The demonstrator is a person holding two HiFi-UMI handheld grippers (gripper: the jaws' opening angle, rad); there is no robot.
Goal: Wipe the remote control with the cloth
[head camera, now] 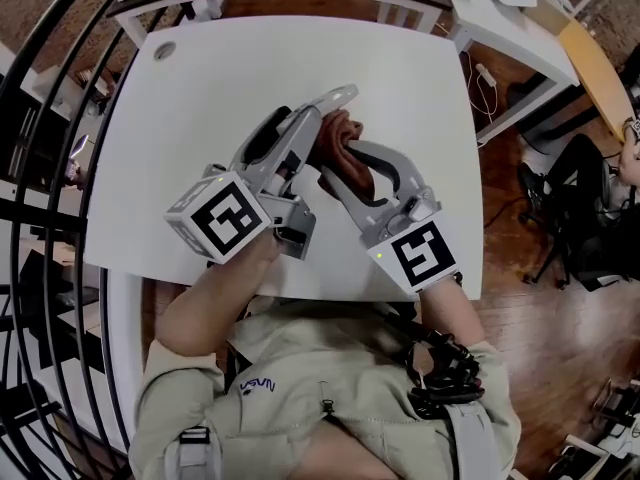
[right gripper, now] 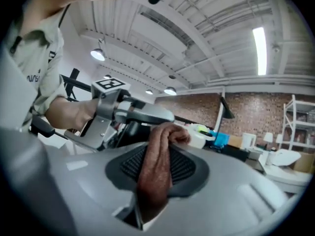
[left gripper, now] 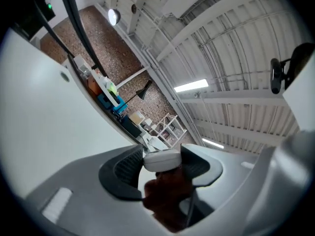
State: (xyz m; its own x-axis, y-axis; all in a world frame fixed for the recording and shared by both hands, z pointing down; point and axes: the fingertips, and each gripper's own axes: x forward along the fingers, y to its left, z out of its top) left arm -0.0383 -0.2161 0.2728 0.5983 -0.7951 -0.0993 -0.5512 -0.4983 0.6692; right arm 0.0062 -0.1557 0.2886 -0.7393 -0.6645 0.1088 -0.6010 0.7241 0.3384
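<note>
While the square markers on both cubes carry no readable words, the left gripper (head camera: 287, 146) has its jaws clamped on the pale remote control (left gripper: 161, 160) over the white tabletop (head camera: 400, 78). The brown cloth (right gripper: 155, 165), pinched in the right gripper's (head camera: 350, 165) jaws, lies against the remote control and hides part of it.

The pale grey remote control (left gripper: 162, 160) sits pinched across its width between the pads of my left tongs (left gripper: 163, 170). The rust-brown cloth (right gripper: 156, 167), bunched into a thick fold, is clamped in my right tongs (right gripper: 160, 154), its top against the remote.
</note>
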